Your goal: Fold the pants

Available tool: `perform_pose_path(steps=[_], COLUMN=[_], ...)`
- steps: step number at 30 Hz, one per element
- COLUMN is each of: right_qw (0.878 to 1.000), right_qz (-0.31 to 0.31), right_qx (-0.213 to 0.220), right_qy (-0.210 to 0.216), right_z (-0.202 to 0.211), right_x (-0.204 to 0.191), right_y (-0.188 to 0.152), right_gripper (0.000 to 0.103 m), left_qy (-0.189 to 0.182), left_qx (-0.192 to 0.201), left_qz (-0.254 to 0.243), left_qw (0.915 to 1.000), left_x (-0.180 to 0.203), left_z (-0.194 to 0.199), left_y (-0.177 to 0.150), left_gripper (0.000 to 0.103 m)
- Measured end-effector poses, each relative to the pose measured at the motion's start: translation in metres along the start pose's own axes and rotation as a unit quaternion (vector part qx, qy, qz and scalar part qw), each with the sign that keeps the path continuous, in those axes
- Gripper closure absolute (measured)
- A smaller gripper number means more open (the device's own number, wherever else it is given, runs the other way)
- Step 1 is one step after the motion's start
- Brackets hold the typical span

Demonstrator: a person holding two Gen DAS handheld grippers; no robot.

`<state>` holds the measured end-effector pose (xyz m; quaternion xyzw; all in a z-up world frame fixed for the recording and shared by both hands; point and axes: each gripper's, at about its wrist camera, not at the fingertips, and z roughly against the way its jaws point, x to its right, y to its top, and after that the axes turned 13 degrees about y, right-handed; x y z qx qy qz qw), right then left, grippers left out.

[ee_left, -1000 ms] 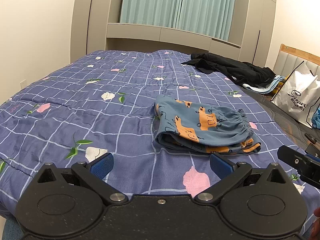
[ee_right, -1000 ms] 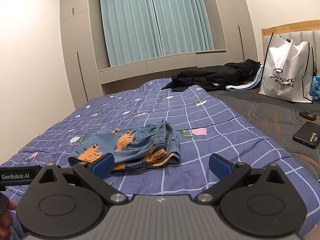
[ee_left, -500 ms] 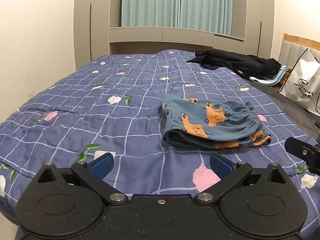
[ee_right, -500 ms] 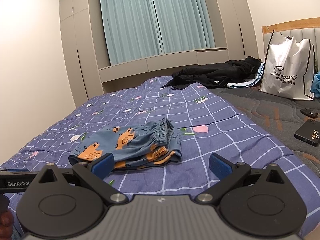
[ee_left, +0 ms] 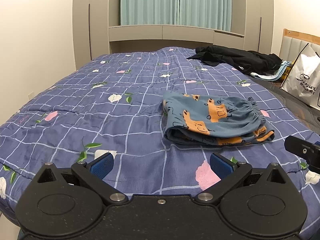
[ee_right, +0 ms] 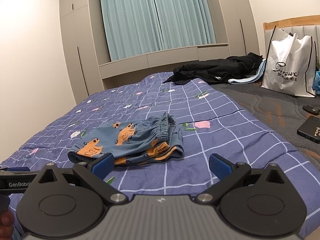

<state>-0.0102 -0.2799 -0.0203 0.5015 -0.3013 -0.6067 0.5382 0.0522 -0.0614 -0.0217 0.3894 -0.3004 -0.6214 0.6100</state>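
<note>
Currently both claws hang off the cloth, jaws spread wide, nothing held. Left claw: pants lie ahead and to its right on the quilt, well apart from the pads, already a layered packet. Long axis runs left-right across the near part of the bed, rounded fold end to the left, gathered waistband to the right. Right claw: same packet lies ahead and to its left, near edge just beyond the left pad, not touching. Judgement: right claw is the nearer; fold looks done or nearly so, any further tuck would start from the near edge
</note>
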Motion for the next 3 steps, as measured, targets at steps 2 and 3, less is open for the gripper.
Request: perform_pose_path(steps=[2,3], right_qw=[1.0,1.0], right_qz=[-0.001,-0.001], right_qx=[-0.002,-0.003], right_qy=[0.0,0.0], right_z=[-0.0009,-0.0016], right_x=[0.0,0.0], right_y=[-0.0002,-0.0001], right_gripper=[0.0,0.0], left_qy=[0.0,0.0], left_qx=[-0.001,-0.002], left_qz=[0.0,0.0], left_qw=[1.0,1.0], left_x=[0.0,-0.0002], left_z=[-0.0008,-0.0016], left_y=[0.0002,0.0006], left_gripper=[0.001,0.001])
